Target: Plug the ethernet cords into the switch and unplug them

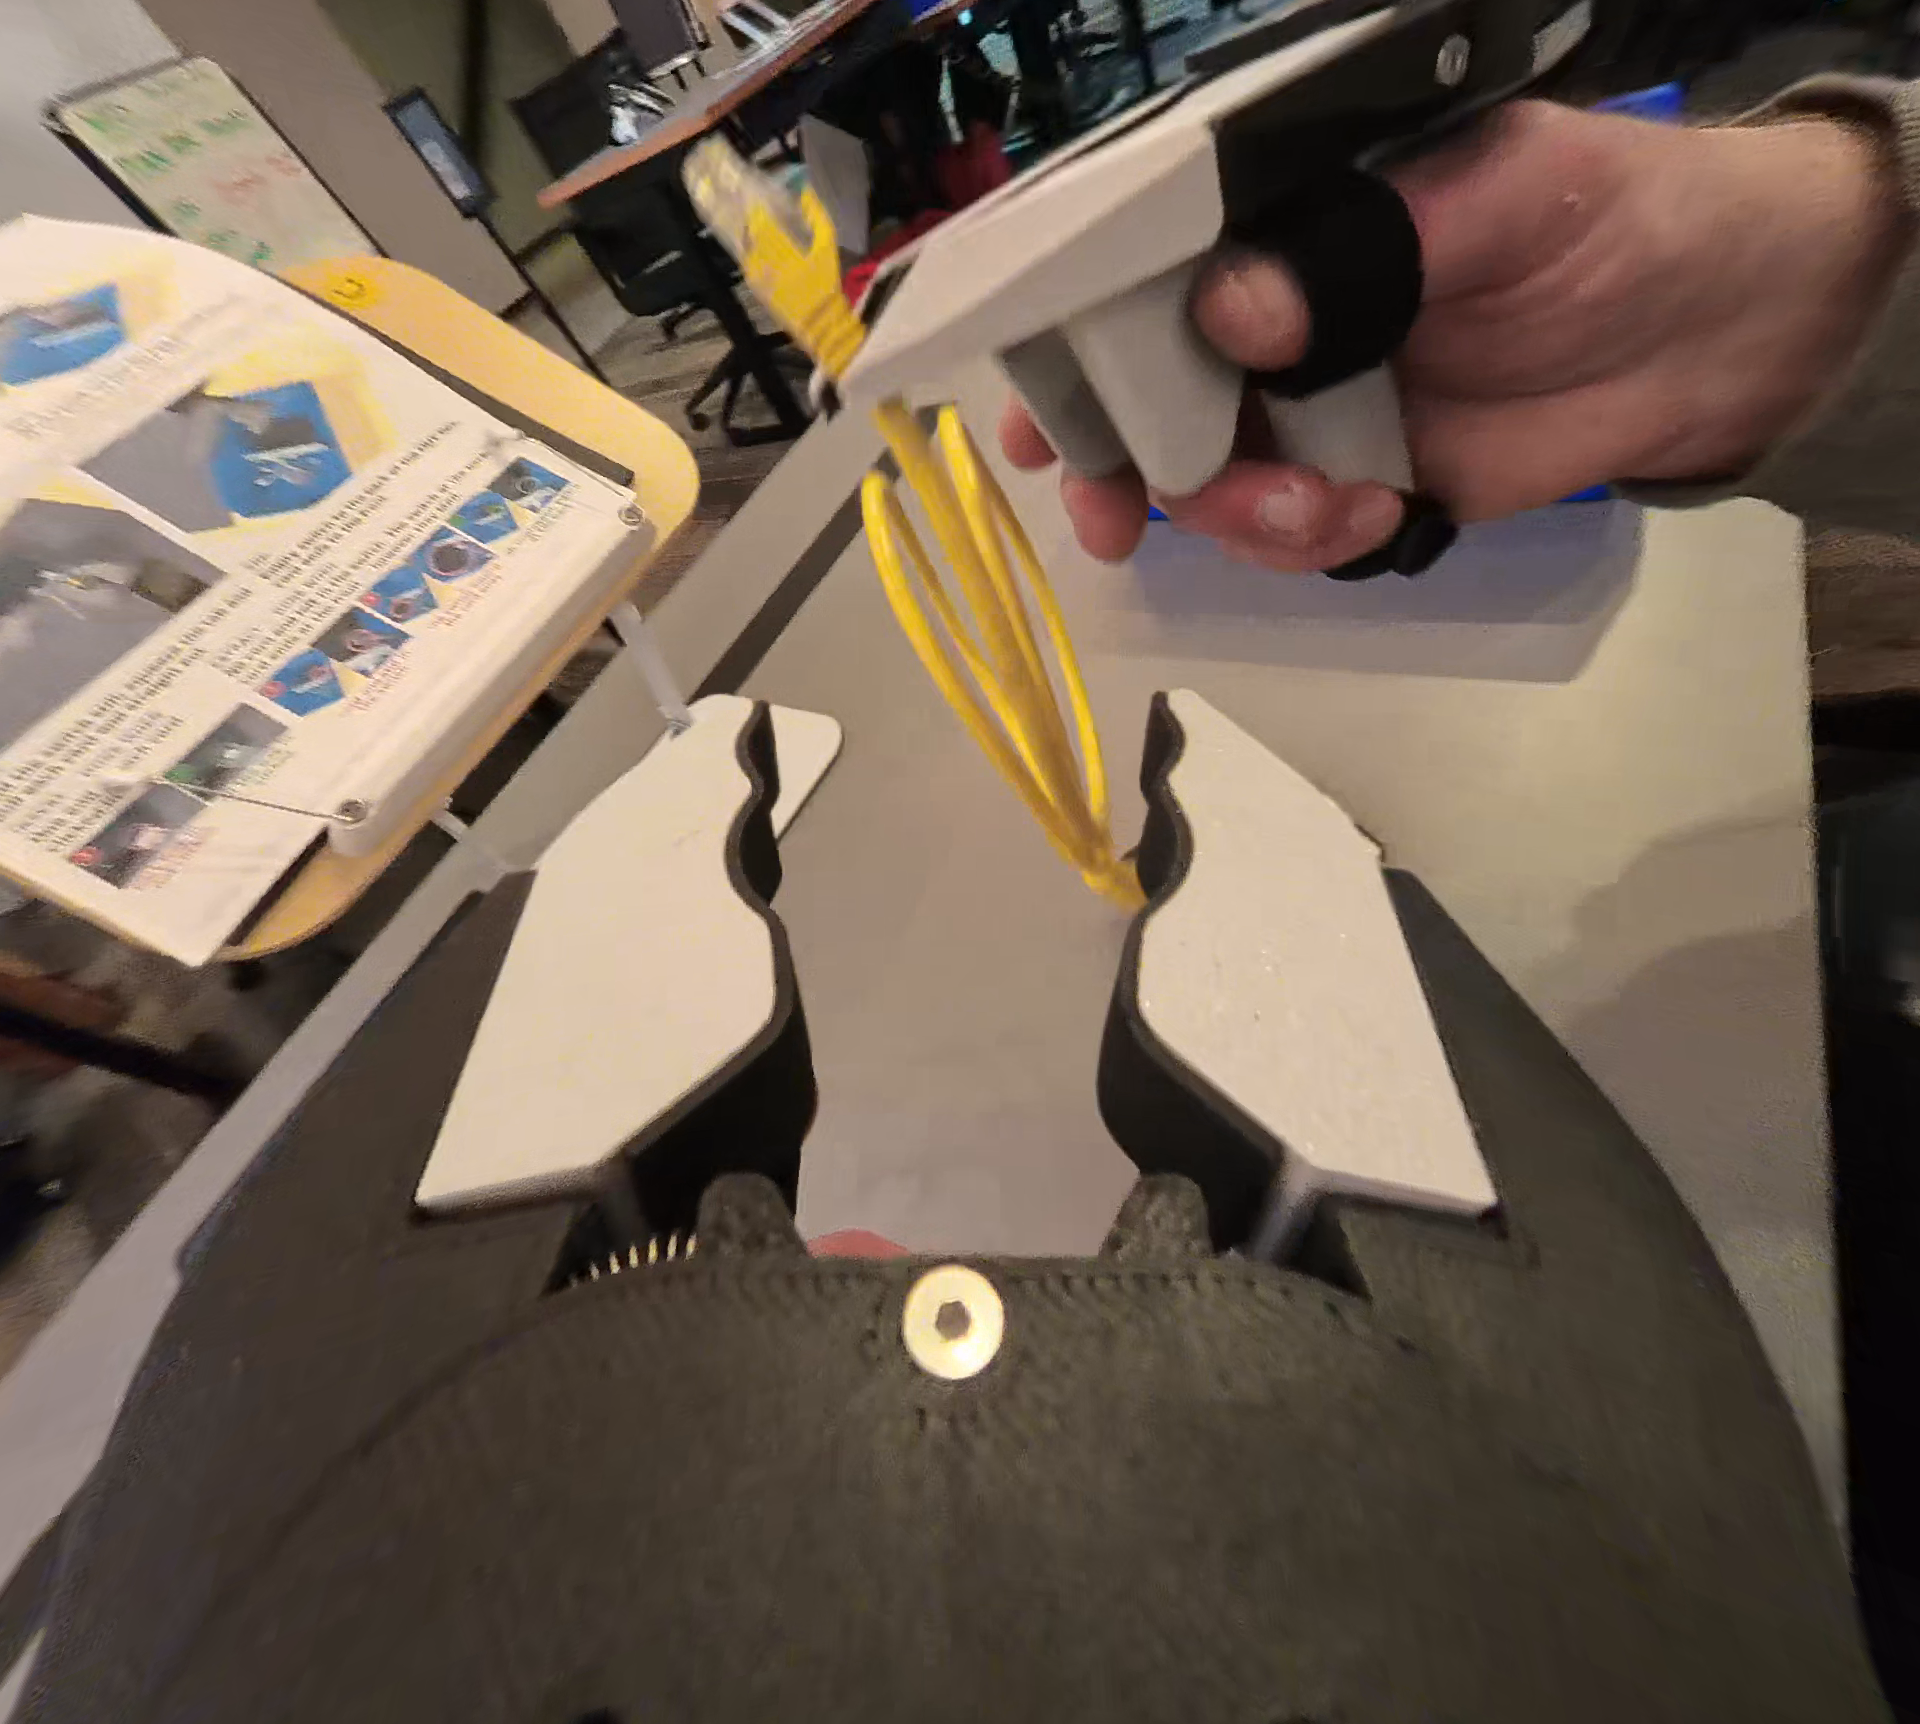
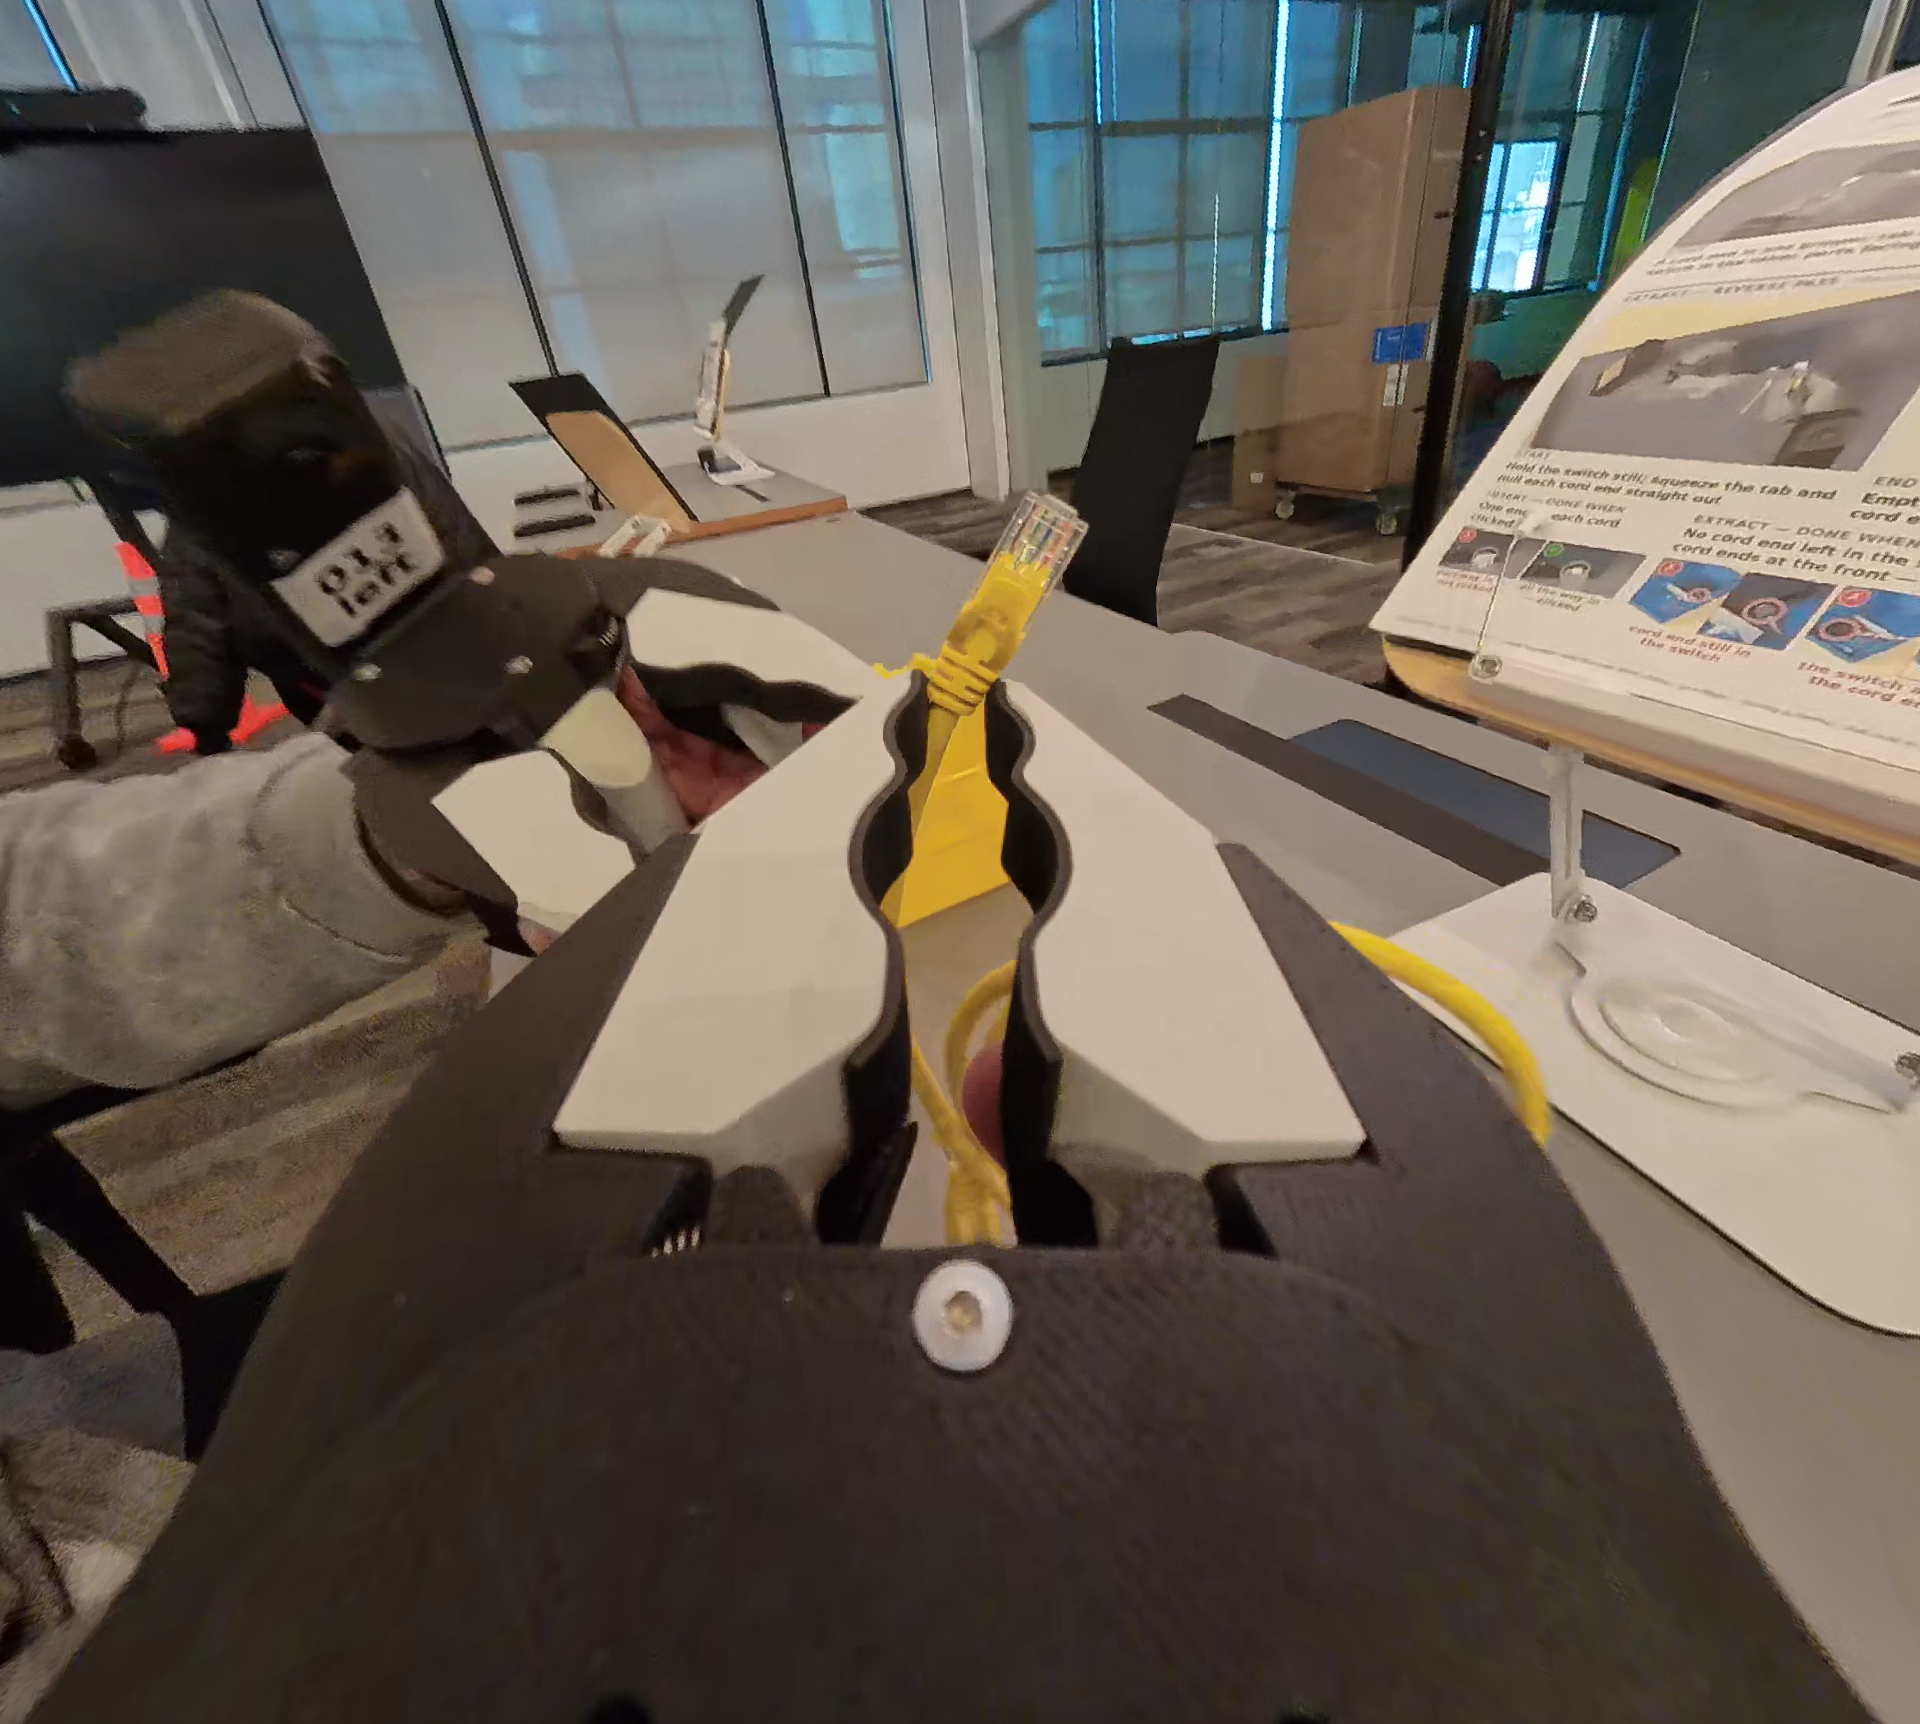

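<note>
My right gripper (image 2: 961, 698) is shut on a yellow ethernet cord just behind its clear plug (image 2: 1039, 542), which sticks up past the fingertips. The rest of the cord loops down beside the gripper (image 2: 1455, 999). In the left wrist view the right gripper (image 1: 847, 370), held by a hand, is up and ahead with the plug (image 1: 748, 209) pointing up-left and the cord loops (image 1: 987, 635) hanging to the table. My left gripper (image 1: 977, 739) is open and empty, with the cord bundle touching its right finger (image 1: 1247, 895). It also shows in the right wrist view (image 2: 675, 739). No switch is in view.
A grey table (image 1: 1403, 791) lies under both grippers. An instruction sheet on a tilted yellow-backed stand (image 1: 260, 531) is at the left; it shows at the right in the right wrist view (image 2: 1714, 479), on a white base (image 2: 1714, 1207). Office desks and chairs stand beyond. Left tips to right tips: about 6 cm.
</note>
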Tool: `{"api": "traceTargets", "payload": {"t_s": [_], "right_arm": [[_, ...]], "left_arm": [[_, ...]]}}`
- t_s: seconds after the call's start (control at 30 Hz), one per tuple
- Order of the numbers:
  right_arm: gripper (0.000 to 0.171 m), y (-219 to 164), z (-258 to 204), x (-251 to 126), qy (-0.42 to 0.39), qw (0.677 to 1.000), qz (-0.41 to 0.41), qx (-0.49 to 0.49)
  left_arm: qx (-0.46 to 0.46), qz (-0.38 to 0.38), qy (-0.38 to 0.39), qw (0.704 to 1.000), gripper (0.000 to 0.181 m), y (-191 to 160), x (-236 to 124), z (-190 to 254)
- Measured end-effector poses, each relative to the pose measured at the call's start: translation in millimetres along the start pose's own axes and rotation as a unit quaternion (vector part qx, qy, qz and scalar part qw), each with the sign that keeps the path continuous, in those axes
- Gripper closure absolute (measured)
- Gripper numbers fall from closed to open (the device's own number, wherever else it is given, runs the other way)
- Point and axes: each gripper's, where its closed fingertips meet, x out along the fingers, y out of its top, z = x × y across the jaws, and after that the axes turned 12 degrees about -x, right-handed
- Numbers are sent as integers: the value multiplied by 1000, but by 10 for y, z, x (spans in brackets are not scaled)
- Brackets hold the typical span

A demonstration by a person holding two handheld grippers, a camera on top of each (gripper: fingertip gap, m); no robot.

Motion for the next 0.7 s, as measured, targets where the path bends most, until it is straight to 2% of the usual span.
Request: {"api": "traceTargets", "payload": {"t_s": [0.13,0.33,0.53,0.63,0.7], "right_arm": [[164,-158,-172,106,9,999,-29,-26],[164,-232,-336,190,28,998,-39,-26],[163,-230,-389,167,52,997,-43,-31],[156,-231,-402,122,68,995,-52,-54],[150,-231,-410,61,87,991,-63,-83]], "left_arm": [[4,6,5,1000,134,33,71,111],[-13,13,12,1000,170,-1,42,13],[-55,18,-29,998,176,-10,-7,-1],[-72,3,-57,996,176,-41,-44,-27],[-102,-18,-120,987,176,-75,-90,64]]}}
